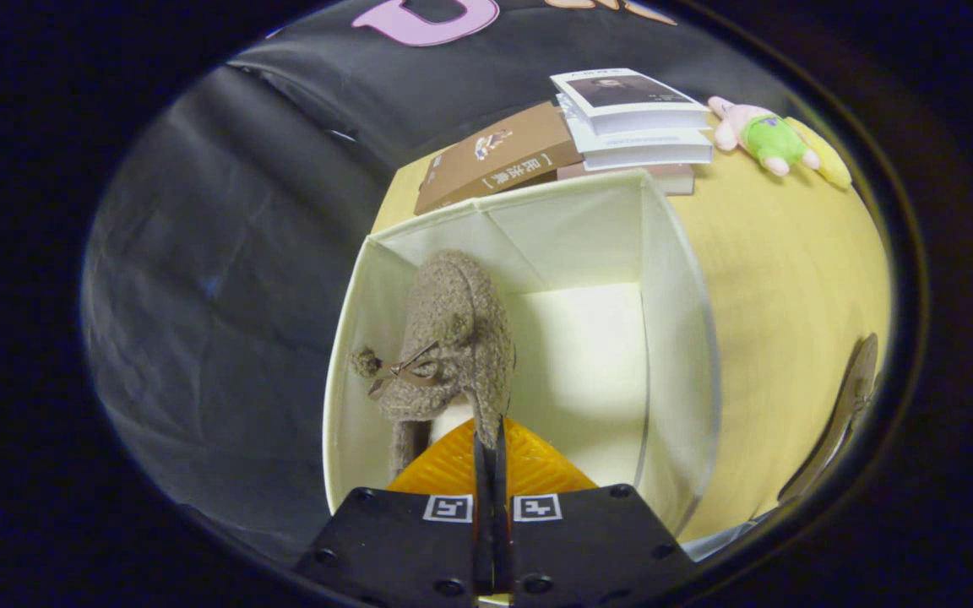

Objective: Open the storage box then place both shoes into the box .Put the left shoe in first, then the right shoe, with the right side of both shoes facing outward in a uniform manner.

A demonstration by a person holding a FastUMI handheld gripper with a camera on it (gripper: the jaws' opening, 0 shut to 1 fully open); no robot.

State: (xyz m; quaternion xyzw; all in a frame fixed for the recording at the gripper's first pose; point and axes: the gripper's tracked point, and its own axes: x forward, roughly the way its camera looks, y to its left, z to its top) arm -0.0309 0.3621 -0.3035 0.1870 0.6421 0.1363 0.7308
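Note:
A brown knitted shoe [451,338] with a small bow and pom-pom hangs toe-down inside the open cream storage box [672,338], close to its left wall. My gripper [489,435] is shut on the shoe's thin rim, both fingers pressed together around the fabric just above the box. The box's pale floor shows to the right of the shoe, bare. A second brown shoe [841,414] lies on the yellow table [790,279], to the right of the box, seen edge-on.
Beyond the box a brown book [495,160] and a stack of white books [634,118] sit at the table's far edge. A pink and green plush toy [769,139] lies to their right. Black cloth hangs left of the table.

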